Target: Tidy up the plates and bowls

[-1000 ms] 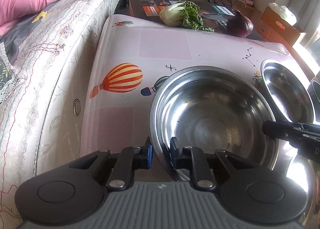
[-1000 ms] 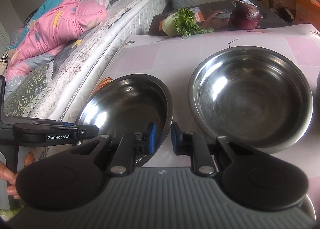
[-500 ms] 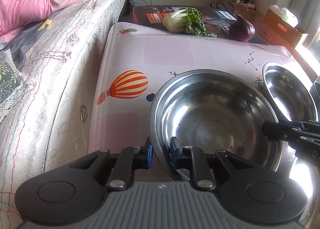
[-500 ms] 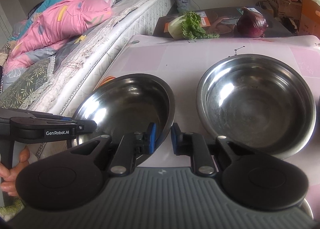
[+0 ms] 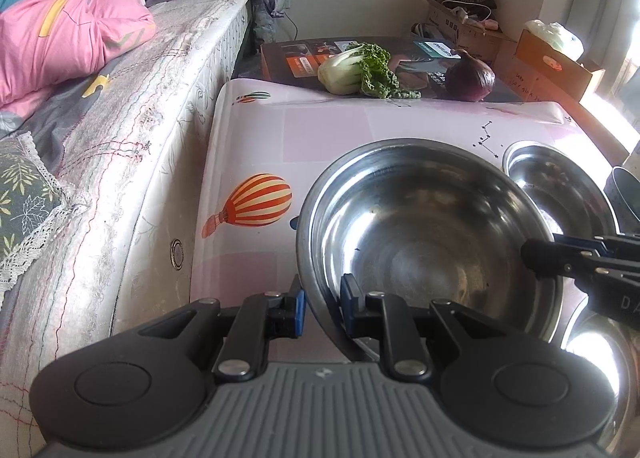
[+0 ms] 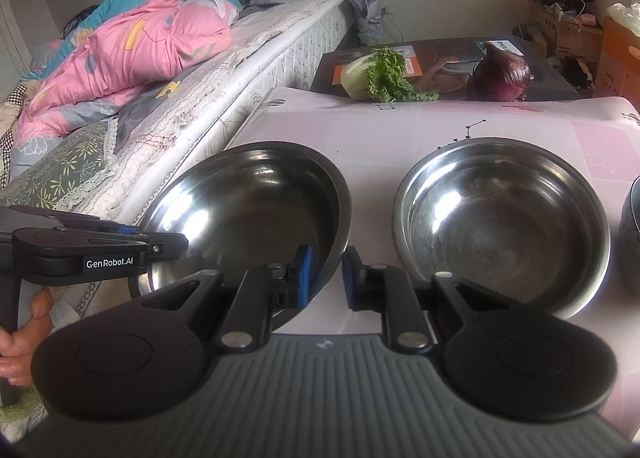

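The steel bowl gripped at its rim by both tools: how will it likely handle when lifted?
The steel bowl is probably rigid and fairly light, being thin-walled. Its polished rim looks slippery between the left tool and right tool, so it may pivot or slip.

Bedroom in a home — a living space doubling as a work area.
A mattress [image 6: 256, 58] with a pink quilt [image 6: 132, 46] lies beside a table under a balloon-print cloth [image 5: 360, 130]; cardboard boxes [image 5: 552, 62] line the far wall — bok choy [image 6: 376, 74] and a red onion [image 6: 502, 72] rest nearby.
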Motion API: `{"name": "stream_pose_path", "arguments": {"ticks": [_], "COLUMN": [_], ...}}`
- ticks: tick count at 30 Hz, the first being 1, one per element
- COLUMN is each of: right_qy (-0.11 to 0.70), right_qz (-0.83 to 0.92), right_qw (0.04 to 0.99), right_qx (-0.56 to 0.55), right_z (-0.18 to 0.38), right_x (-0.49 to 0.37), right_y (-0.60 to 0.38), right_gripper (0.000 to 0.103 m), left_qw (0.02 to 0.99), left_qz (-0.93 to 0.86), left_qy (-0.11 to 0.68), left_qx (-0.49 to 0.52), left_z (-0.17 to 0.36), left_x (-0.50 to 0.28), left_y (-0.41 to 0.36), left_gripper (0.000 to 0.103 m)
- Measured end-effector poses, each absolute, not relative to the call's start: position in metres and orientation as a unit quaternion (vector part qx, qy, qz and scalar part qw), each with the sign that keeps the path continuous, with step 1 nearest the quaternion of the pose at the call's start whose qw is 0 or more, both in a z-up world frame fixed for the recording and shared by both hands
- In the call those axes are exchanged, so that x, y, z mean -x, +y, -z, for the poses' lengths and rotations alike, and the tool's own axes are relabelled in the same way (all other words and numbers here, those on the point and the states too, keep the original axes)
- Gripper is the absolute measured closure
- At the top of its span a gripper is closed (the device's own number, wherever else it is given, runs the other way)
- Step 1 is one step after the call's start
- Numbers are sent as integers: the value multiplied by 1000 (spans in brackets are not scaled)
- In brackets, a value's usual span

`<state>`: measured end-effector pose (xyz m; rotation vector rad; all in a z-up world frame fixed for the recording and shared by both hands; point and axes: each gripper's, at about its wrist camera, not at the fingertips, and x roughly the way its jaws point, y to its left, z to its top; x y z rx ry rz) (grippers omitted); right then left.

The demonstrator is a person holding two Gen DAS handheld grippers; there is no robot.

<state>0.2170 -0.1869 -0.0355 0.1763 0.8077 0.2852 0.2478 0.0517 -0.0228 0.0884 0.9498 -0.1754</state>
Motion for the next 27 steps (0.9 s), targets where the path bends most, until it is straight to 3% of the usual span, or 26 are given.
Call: {"name": "stream_pose_path", "arguments": {"ticks": [16, 27], "right_qy": [348, 367], "right_qz": [-98, -36], "right_qw": [926, 923], "right_qx": [-105, -114], "right_z": [-4, 5], "right_x": [-201, -213], "right_y": [-254, -346], "right_gripper": [87, 87], "left_qw": [894, 874], "left_qz": [132, 173], "left_qy": [419, 441], "left_qx": [-82, -109], "left_z": [-19, 10], "left_x": [-262, -294], "left_y": [-24, -115], "left_gripper": [84, 81]}}
